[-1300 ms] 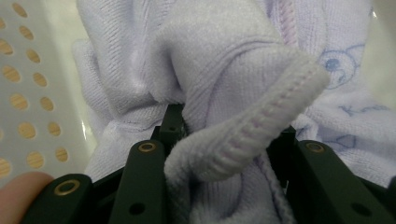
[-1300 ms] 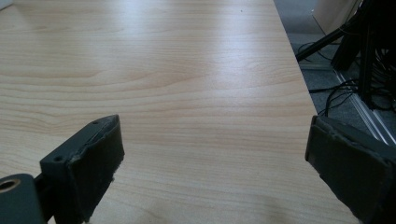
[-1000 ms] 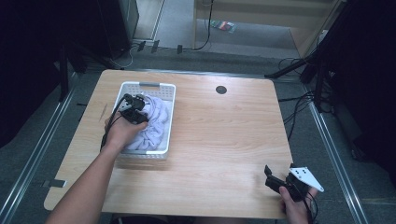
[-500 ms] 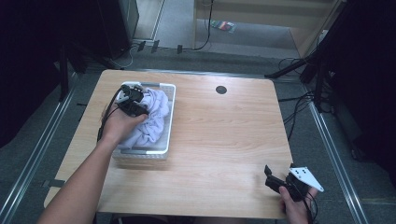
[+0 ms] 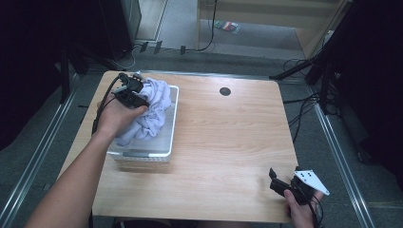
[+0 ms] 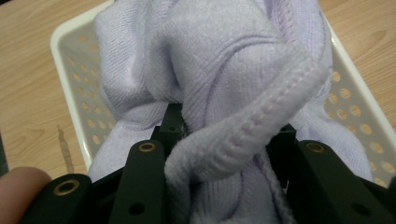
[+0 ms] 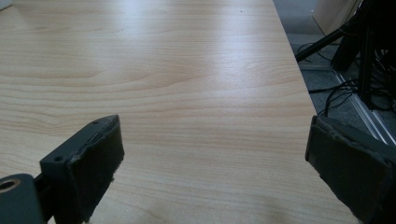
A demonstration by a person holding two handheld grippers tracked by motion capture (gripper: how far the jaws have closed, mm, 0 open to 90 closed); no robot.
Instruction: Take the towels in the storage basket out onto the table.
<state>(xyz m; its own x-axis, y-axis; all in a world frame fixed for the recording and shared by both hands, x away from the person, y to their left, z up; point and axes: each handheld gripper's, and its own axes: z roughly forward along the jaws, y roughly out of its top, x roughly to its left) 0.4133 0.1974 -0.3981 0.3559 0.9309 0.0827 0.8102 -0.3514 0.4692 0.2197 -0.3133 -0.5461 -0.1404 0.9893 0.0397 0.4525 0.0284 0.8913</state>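
a wooden table (image 5: 228, 142) seen from above, with a white perforated basket (image 5: 172, 118) standing on its left part and a lavender knitted cloth (image 5: 152, 102) bunched inside it, heaped above the rim toward the far end. the left gripper (image 5: 130, 92), held in the person's left hand (image 5: 114, 116), sits at the far left corner of the basket against the cloth. in the left gripper view the jaws are pressed onto a thick fold of the lavender cloth (image 6: 233, 93), whose ribbed hem loops across between them (the jaw tips themselves are buried in fabric, so the exact point of grip cannot be made out); the basket (image 6: 74, 84) wall with its round holes shows on both sides beneath the cloth. the right gripper (image 5: 285, 183), with its grey three-cornered plate on top, rests in the right hand (image 5: 302, 211) at the near right corner of the table, well apart from the basket. in the right gripper view its jaws stand spread wide over bare wood (image 7: 187, 93), with nothing between them. a small dark round hole (image 5: 225, 91) lies near the far edge of the table. cables (image 5: 304, 102) trail over the floor to the right.
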